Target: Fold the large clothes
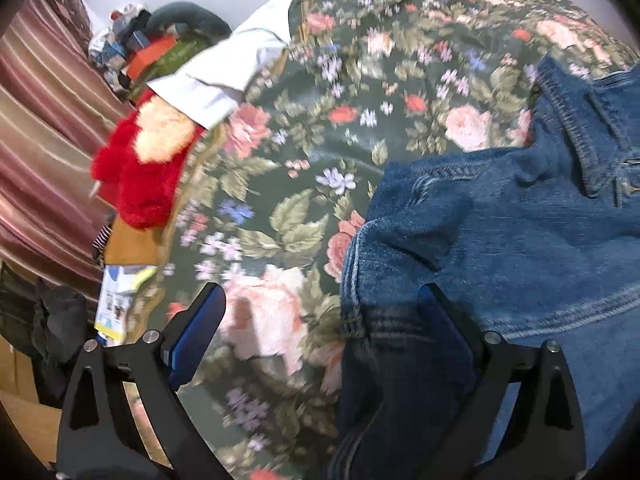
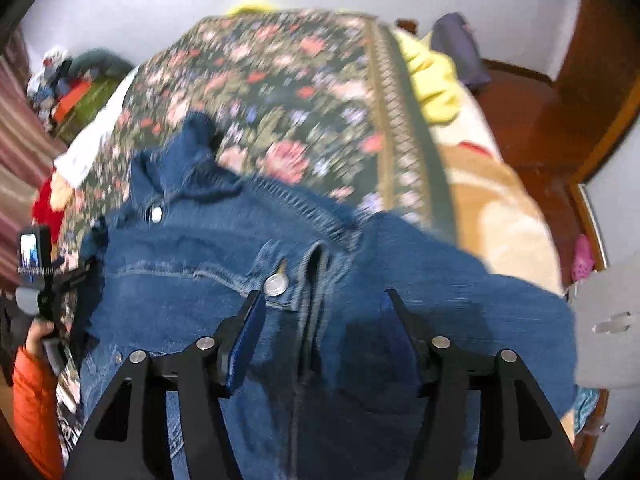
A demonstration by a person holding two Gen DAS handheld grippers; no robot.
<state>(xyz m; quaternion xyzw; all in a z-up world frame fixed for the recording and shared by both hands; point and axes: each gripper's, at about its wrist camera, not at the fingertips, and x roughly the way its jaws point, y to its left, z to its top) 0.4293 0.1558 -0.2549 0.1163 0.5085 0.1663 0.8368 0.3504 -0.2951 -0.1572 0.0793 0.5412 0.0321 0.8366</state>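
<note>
1. Black fingers with blue pads frame the bottom of both wrist views; I see the left hand-held gripper (image 1: 322, 300) with its jaws spread wide apart, nothing clasped between them.
2. Its left pad (image 1: 196, 332) sits over the floral bedspread (image 1: 304, 152), while its right finger overlaps the edge of the denim jeans (image 1: 500, 248); I cannot tell whether it touches the cloth.
3. Seen from the right wrist, the right hand-held gripper (image 2: 322, 300) likewise stands released, jaws apart, with the jeans (image 2: 224, 280) filling the space between and beneath them; whether either pad presses the fabric I cannot tell.
4. The jeans lie rumpled on the bed, waistband uppermost in the right wrist view, with a metal button (image 2: 276, 283) just beyond the left pad and a second rivet (image 2: 155, 214) further up and to the left.
5. The floral bedspread covers the bed beneath the jeans; a patterned border strip (image 2: 404, 136) runs along its right side.
6. Beyond that border lie a beige blanket (image 2: 508, 216) and a yellow garment (image 2: 432, 80).
7. At the bed's left edge I note a white cloth (image 1: 224, 68) and a red-and-cream plush item (image 1: 148, 160), touching one another.
8. A striped curtain (image 1: 44, 120) hangs on the far left.
9. My left hand (image 2: 38, 334), in an orange sleeve (image 2: 34, 408), grips the other device's handle at the left margin of the right wrist view.
</note>
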